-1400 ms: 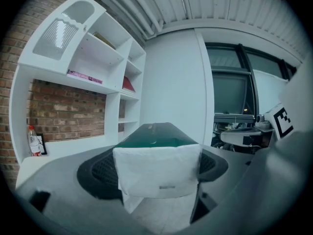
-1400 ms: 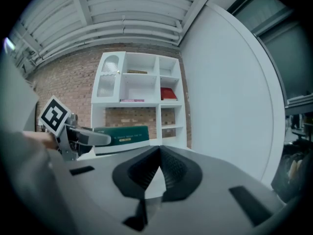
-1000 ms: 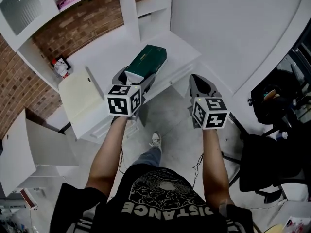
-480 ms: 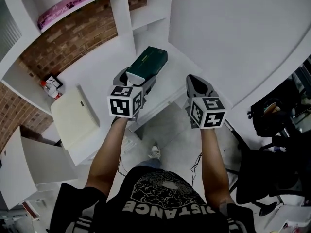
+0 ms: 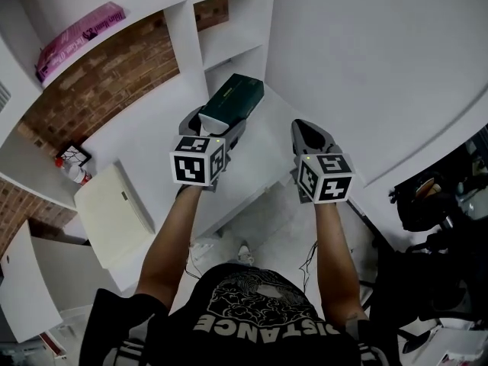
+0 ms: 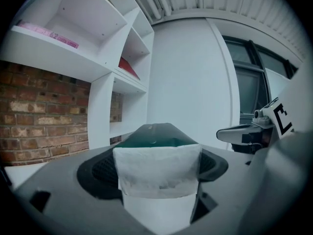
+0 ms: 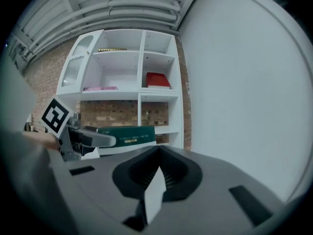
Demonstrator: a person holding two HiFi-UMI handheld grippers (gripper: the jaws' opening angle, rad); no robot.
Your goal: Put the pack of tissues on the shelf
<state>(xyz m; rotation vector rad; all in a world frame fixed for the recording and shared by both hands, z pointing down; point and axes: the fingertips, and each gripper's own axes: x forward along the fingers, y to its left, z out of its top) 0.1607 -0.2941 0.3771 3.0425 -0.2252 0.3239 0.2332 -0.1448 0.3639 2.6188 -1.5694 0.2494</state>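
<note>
1. Currently left claw (image 5: 216,125) is pinching the green pack of tissues (image 5: 236,96), holding it airborne near the shelf (image 5: 232,50).
2. Right claw (image 5: 308,133) is idling, pressed together, empty.
3. Pickup looking done; placing on shelf remaining.

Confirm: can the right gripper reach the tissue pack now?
Probably yes: nothing stands between the right gripper and the tissue pack, though its jaws are shut and the left gripper clamps the pack.
</note>
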